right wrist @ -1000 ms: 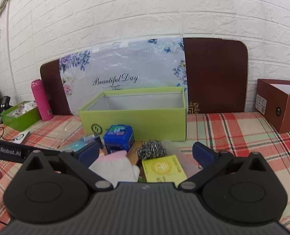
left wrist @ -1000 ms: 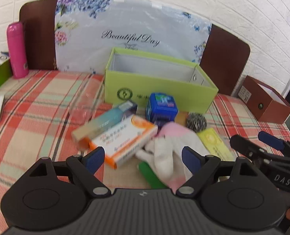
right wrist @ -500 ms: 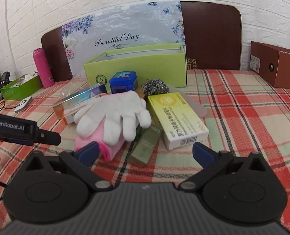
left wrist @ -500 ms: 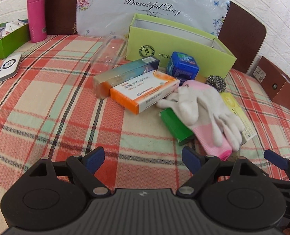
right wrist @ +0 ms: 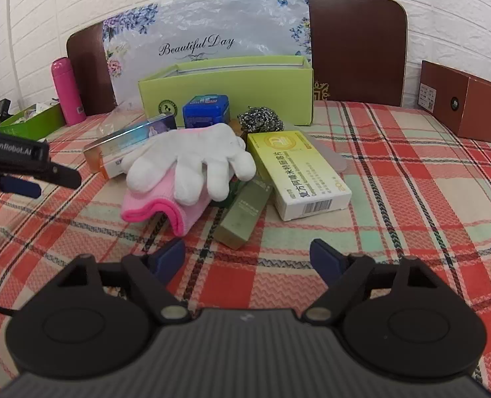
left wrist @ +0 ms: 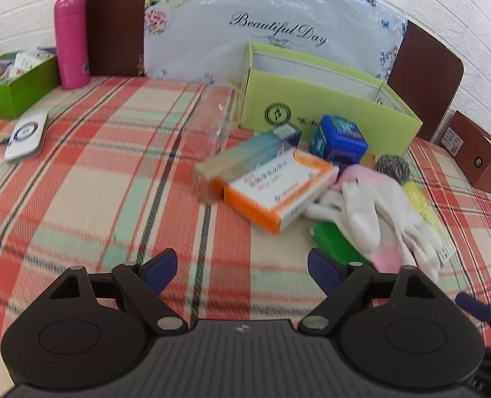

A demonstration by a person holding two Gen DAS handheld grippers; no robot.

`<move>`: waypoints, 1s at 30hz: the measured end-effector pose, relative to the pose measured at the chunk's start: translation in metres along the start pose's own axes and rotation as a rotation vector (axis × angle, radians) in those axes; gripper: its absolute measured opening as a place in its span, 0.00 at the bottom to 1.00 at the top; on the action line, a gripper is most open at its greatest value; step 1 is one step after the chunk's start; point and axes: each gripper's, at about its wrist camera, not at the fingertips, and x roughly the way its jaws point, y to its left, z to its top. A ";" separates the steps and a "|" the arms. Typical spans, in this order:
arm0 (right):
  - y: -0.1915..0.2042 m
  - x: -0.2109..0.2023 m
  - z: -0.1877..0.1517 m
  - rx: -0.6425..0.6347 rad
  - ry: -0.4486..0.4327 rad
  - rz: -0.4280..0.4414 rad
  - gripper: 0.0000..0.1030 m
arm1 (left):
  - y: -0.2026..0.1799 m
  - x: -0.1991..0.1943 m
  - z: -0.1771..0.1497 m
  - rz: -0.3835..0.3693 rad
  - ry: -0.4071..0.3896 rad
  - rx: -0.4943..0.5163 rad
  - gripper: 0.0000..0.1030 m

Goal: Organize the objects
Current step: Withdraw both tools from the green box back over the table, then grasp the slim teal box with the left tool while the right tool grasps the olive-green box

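Right wrist: right gripper (right wrist: 245, 260) wide open, empty, near glove (right wrist: 192, 162).

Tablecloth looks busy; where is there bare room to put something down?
Bare cloth lies between the white remote and the orange box, and between the yellow box and the brown box. It is crowded before the green box, round the glove.
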 end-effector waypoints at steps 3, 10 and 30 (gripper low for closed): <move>0.001 0.000 0.000 -0.004 0.005 -0.001 0.72 | 0.004 0.010 0.024 -0.028 -0.030 0.032 0.86; 0.002 0.002 0.001 -0.028 0.012 -0.018 0.57 | 0.015 0.056 0.061 -0.082 -0.019 0.018 0.70; 0.011 0.031 0.012 -0.045 0.032 0.002 0.41 | 0.027 0.078 0.057 -0.162 0.080 0.004 0.27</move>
